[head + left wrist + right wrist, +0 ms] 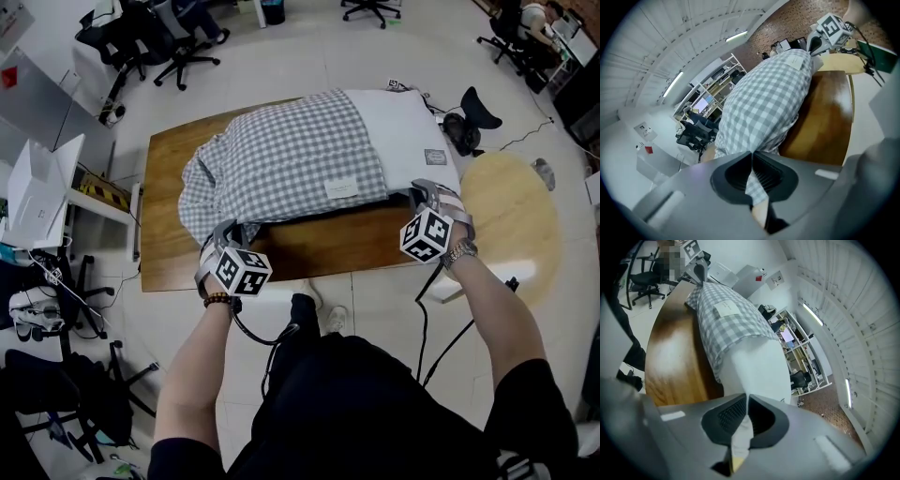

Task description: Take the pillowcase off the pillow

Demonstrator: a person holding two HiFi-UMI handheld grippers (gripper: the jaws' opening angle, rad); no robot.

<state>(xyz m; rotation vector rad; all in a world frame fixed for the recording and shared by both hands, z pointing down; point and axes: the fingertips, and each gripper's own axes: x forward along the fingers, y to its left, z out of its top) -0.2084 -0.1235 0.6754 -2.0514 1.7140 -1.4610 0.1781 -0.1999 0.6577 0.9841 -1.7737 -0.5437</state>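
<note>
A pillow lies across the wooden table. The grey-and-white checked pillowcase covers its left and middle part, and the bare white pillow sticks out at the right end. My left gripper is at the near left corner, shut on a pinch of the checked pillowcase that runs down between its jaws. At the near right corner my right gripper is shut on the corner of the white pillow, whose fabric is drawn into its jaws.
The table's near edge lies just in front of the person's body. A round wooden table stands close at the right. Office chairs stand on the floor beyond the table, and a white box sits to the left.
</note>
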